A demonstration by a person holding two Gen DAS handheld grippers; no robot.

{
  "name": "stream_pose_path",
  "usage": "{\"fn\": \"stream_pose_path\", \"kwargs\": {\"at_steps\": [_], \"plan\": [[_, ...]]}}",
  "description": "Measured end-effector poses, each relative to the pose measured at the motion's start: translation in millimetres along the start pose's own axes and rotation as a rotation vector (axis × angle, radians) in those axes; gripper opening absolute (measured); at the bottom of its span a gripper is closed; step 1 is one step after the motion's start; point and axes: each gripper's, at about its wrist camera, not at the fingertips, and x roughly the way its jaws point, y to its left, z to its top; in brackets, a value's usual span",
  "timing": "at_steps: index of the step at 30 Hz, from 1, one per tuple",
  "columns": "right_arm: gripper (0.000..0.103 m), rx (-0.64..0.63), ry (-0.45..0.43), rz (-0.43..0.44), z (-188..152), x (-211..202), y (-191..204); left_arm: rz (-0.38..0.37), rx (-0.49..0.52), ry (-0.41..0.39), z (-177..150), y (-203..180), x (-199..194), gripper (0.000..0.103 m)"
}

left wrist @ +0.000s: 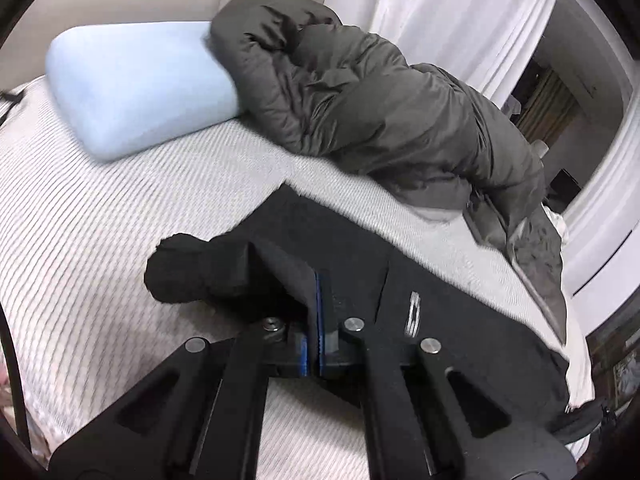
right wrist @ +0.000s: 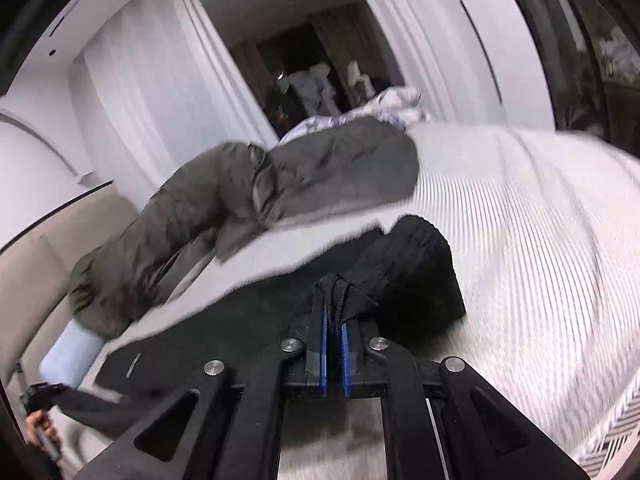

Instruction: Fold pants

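Both low over bed: left gripper [left wrist: 316, 296] & right gripper [right wrist: 335, 312] clamped on black pants [left wrist: 440, 300].

Home bedroom, bed [left wrist: 100, 208], pillow [left wrist: 136, 88], curtains [right wrist: 132, 92]

1. The pants [left wrist: 448, 280] are black, with a small white mark.
2. The bed [left wrist: 100, 220] cover is white with fine grey stripes.
3. The pillow [left wrist: 136, 88] is pale blue.
4. The jacket [left wrist: 360, 100] is dark olive-grey.
5. The curtain [left wrist: 460, 12] is white.
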Motion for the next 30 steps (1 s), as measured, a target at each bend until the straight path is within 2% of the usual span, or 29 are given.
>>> {"fn": "stream_pose_path", "kwargs": {"at_steps": [3,4,5,6,7,8,9,10,12,13,14,17,20,23,25,27,30], "plan": [[0.004,-0.002,-0.001,-0.037,34.5,47.8,19.4,0.039,0.031,0.036,38.4,-26.9,44.5,0.002],[0.004,-0.002,0.006,-0.053,47.0,69.5,25.7,0.076,0.047,0.061,53.1,-37.4,66.3,0.003],[0.006,-0.004,0.032,-0.077,58.9,95.5,32.4,0.1,0.05,0.076,61.1,-43.8,79.6,0.01],[0.01,-0.006,0.067,-0.085,66.7,115.6,35.8,0.14,0.054,0.107,70.9,-50.2,98.7,0.029],[0.019,-0.017,0.116,-0.113,74.0,141.0,39.6,0.155,0.048,0.117,76.0,-53.3,109.8,0.044],[0.03,-0.019,0.14,-0.139,77.3,155.9,39.3,0.156,0.038,0.11,80.0,-54.9,118.8,0.078],[0.036,-0.014,0.161,-0.169,79.1,169.5,39.4,0.156,0.028,0.09,81.2,-55.0,122.0,0.099],[0.046,-0.015,0.151,-0.182,77.6,170.8,38.6,0.168,0.014,0.059,80.9,-53.9,121.1,0.102],[0.061,-0.022,0.108,-0.195,71.6,163.9,38.4,0.16,0.013,0.037,74.9,-49.4,119.8,0.102],[0.073,-0.032,0.097,-0.189,66.2,159.0,37.4,0.154,0.017,0.043,69.5,-46.3,118.2,0.102],[0.078,-0.045,0.093,-0.178,59.4,153.1,37.2,0.146,0.02,0.041,60.3,-43.6,113.6,0.102],[0.08,-0.049,0.117,-0.142,33.3,135.9,30.0,0.109,0.026,0.034,32.9,-41.3,99.3,0.102],[0.087,0.032,0.134,-0.079,9.8,120.1,17.8,0.066,0.027,0.053,-1.0,-43.2,85.0,0.101],[0.087,0.1,0.17,-0.042,-13.3,110.4,7.7,0.012,0.02,0.076,-36.8,-52.3,72.6,0.101],[0.087,0.108,0.21,-0.04,-31.2,109.2,6.8,0.004,0.053,0.096,-59.7,-65.2,70.9,0.098],[0.087,0.051,0.269,-0.015,-43.6,116.1,16.0,-0.009,0.103,0.125,-81.4,-86.0,71.6,0.084],[0.087,-0.156,0.311,0.012,-56.1,124.3,49.9,-0.074,0.201,0.179,-114.3,-125.8,74.9,0.083]]}}
